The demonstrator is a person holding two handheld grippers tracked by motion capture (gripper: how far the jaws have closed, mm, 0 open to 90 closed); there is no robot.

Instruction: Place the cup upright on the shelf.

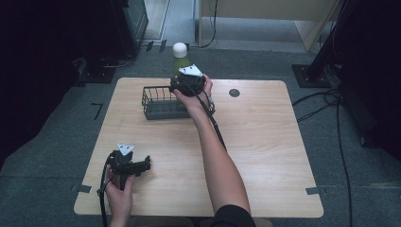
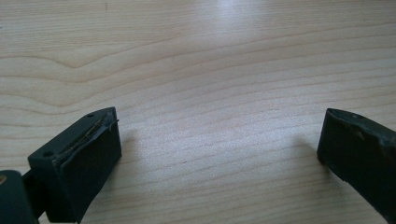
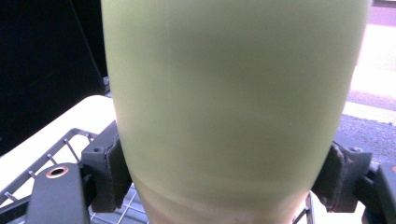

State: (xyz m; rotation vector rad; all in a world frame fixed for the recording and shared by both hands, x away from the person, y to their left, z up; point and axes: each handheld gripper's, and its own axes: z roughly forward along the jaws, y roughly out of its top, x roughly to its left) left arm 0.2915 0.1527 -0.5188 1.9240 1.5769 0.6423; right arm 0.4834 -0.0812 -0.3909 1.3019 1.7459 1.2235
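Pale wood table [image 1: 265,142] on grey carpet, wire basket [image 1: 158,103] upper centre of frame. Right gripper [image 1: 189,84] clamped on green bottle [image 1: 180,59], upright over the basket's right end; probably not yet set down, release left. Left gripper [image 1: 137,165] lower left, jaws wide, holding nothing.

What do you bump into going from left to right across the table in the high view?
Left gripper, open on the bare table → wire basket → right gripper holding the green bottle → dark round spot.
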